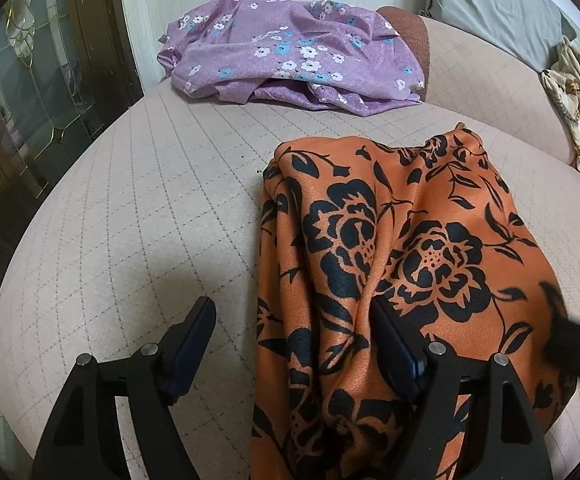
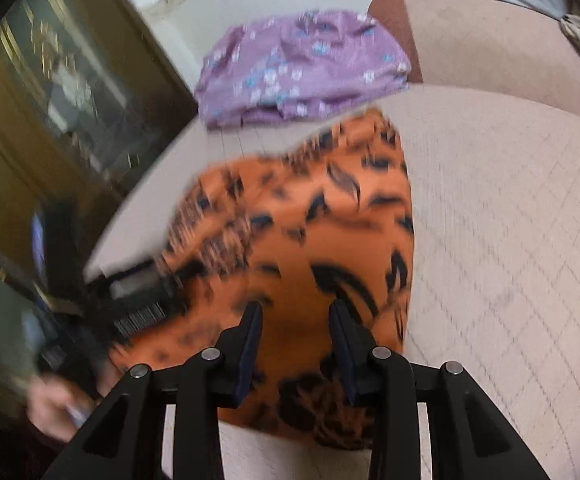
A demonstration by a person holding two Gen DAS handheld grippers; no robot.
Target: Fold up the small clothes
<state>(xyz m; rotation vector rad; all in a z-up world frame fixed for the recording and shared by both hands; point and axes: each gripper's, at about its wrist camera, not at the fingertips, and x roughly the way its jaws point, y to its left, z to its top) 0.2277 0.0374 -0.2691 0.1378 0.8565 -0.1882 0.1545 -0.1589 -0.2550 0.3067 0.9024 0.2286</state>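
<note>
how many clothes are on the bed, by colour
orange cloth with black flowers: 1
purple cloth with white and blue flowers: 1
total: 2

Both wrist views near orange cloth (image 1: 389, 280)

Soft even light, right view motion-blurred, fisheye edges

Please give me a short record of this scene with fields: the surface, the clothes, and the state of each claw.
surface: quilted beige cushion
near cloth: orange cloth with black flowers, rumpled
far cloth: purple cloth with small flowers, bunched
left claw: open, one finger under the orange cloth's edge
right claw: open, above the orange cloth
</note>
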